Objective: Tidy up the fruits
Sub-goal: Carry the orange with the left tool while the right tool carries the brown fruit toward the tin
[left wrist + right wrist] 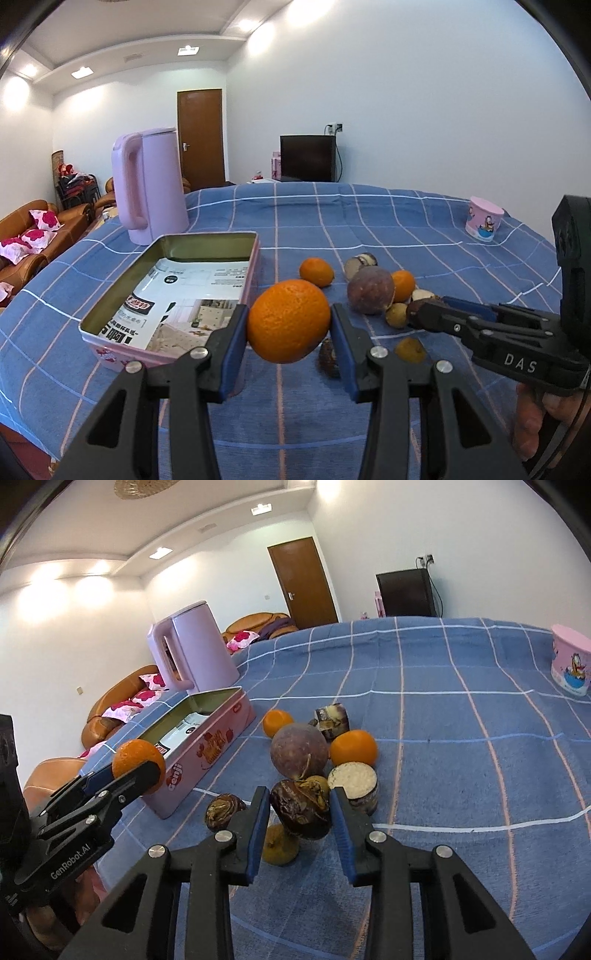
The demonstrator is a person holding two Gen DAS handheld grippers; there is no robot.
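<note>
The left gripper fingers clamp an orange beside the pink tin; right of the tin, the right gripper fingers pinch a wrinkled brown fruit.

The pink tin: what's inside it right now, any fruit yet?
Inside the pink tin only a printed paper sheet shows, lying on the bottom; no fruit visible. The near end is hidden by the left claw and its orange.
</note>
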